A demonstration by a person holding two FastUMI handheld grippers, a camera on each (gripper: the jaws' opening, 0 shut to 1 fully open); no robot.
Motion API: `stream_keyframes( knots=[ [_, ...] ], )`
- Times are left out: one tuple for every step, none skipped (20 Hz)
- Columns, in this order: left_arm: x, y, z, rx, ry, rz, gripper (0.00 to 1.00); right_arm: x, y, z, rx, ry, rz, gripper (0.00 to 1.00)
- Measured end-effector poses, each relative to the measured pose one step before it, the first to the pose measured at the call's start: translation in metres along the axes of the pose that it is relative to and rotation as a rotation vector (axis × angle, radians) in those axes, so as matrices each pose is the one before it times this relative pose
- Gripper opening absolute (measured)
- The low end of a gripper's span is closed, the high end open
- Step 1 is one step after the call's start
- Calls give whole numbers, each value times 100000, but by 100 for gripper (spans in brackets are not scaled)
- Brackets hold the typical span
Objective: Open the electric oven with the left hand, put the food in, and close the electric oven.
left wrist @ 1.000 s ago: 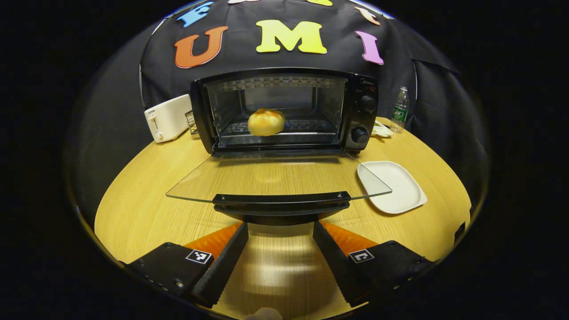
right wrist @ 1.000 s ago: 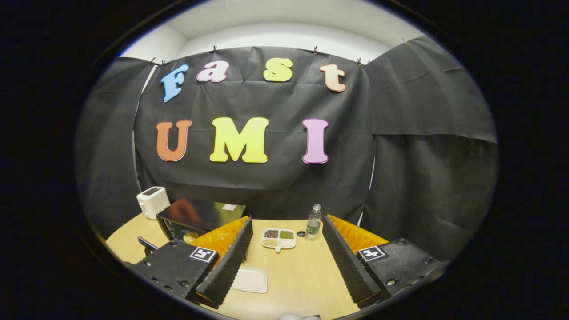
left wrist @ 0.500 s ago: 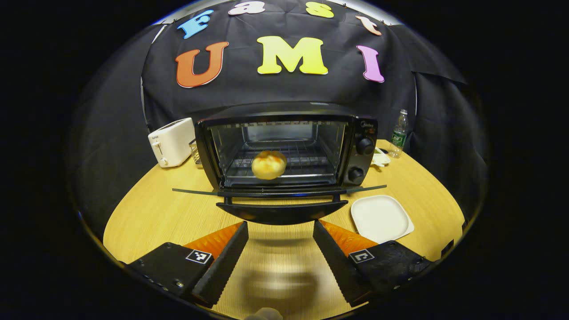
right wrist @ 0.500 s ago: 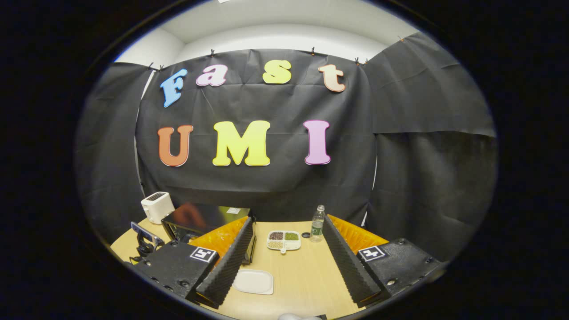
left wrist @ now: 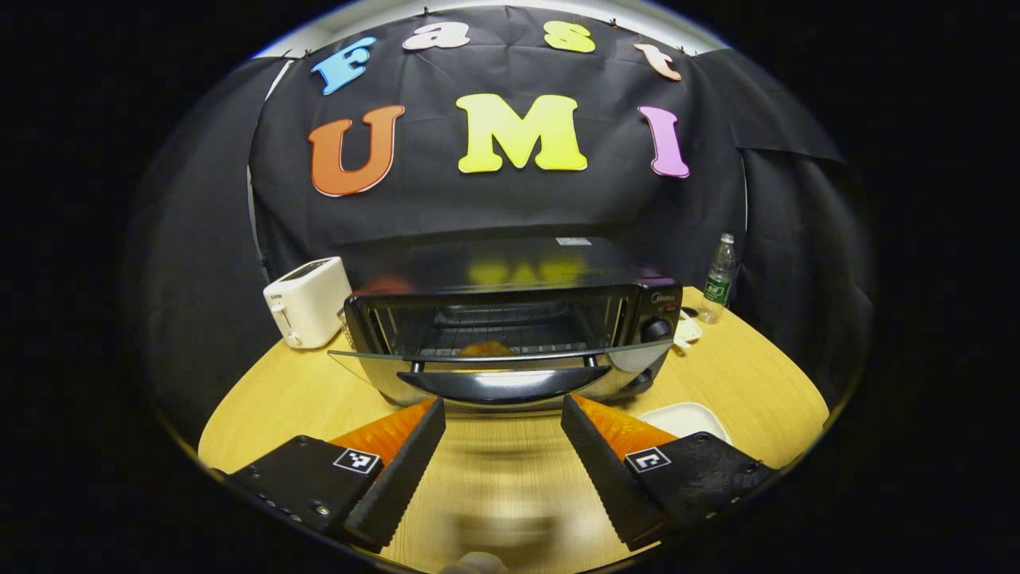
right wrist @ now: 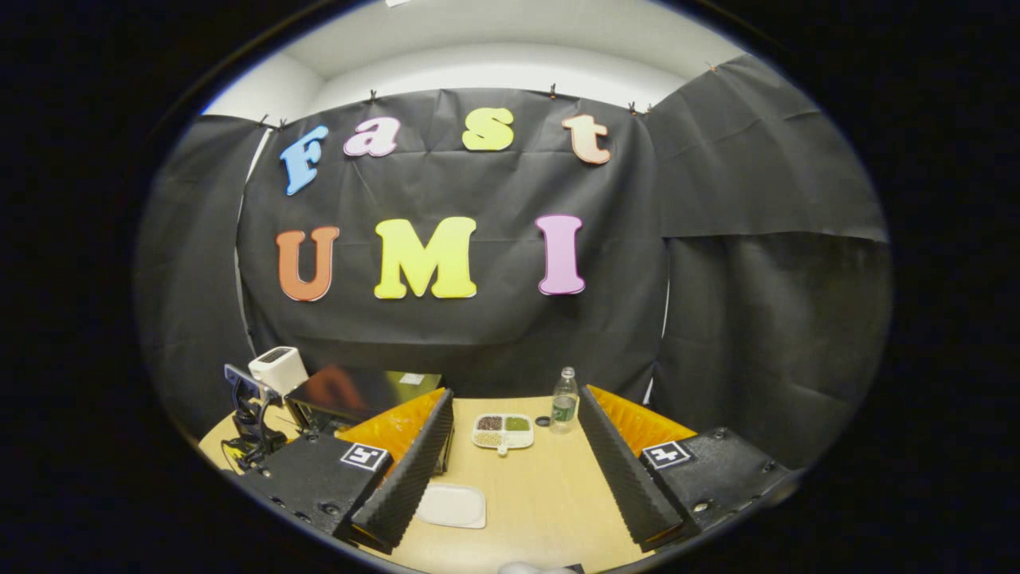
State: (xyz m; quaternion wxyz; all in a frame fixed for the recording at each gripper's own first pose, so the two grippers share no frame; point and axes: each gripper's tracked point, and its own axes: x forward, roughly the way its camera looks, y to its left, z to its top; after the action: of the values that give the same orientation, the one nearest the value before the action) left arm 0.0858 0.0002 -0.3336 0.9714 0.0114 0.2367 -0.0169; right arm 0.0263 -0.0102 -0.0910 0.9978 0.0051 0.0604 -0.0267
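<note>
Left tool (left wrist: pixel 502 414) fingers apart, empty, just below oven door handle (left wrist: pixel 502 384). Door (left wrist: pixel 502 355) partly raised. Bun (left wrist: pixel 486 349) on rack inside electric oven (left wrist: pixel 510 319). Right tool (right wrist: pixel 514 470) apart, empty, above tabletop (right wrist: pixel 534 494).

The oven (left wrist: pixel 510 319) has a shiny black top and a clear glass door (left wrist: pixel 502 357), and the table (left wrist: pixel 263 399) is smooth light wood

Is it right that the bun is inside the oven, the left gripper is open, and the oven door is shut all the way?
Not quite. The bun is inside the oven and the left gripper is open, but the left gripper view shows the oven door tilted, with a gap at the top.
</note>
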Motion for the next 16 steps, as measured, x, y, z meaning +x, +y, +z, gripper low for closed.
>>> stream_keyframes(
  knots=[
    [365, 65, 605, 557, -1408, 164, 96, 37, -84, -22, -93, 106, -86, 97],
    [330, 189, 595, 774, -1213, 269, 96, 43, -36, -57, -153, 301, -96, 100],
    [389, 246, 549, 235, -1156, 573, 96, 143, -171, -89, -159, 165, -311, 100],
    [451, 91, 520, -436, -1141, 227, 96, 39, -35, -76, 78, 266, -161, 100],
    [381, 156, 408, -947, -817, 420, 96, 23, 3, -84, 119, 385, -12, 100],
    [318, 127, 338, -625, -400, 245, 96, -62, -14, -72, 55, 211, 44, 97],
    [539, 56, -361, -573, -465, 106, 96, 53, -125, -96, -55, 430, -307, 97],
    [209, -95, 353, -289, -516, -7, 96, 158, -39, -90, 107, -2, -123, 97],
    [300, 48, 279, 80, -438, -5, 96, 203, -119, -80, 232, 387, -305, 97],
    [285, -21, 162, -132, -111, 68, 96, 137, 18, -181, 141, 452, 43, 97],
    [417, -123, 275, -697, -405, -373, 95, 43, -38, -63, 304, 422, -95, 97],
    [240, -277, 125, -282, 397, -585, 96, 149, 94, -109, 364, 335, 166, 100],
    [198, -99, 147, 491, 157, -22, 96, 154, -55, -93, 189, 388, 30, 100],
    [208, 11, 164, 423, -547, -160, 96, 92, 84, -69, 181, 345, -63, 97],
    [159, -278, 145, -412, -157, -1068, 96, 92, 77, 12, 140, 45, 251, 97],
    [-117, -43, -72, 274, 420, 249, 96, 58, 29, -104, -199, 201, 30, 97]
  ],
)
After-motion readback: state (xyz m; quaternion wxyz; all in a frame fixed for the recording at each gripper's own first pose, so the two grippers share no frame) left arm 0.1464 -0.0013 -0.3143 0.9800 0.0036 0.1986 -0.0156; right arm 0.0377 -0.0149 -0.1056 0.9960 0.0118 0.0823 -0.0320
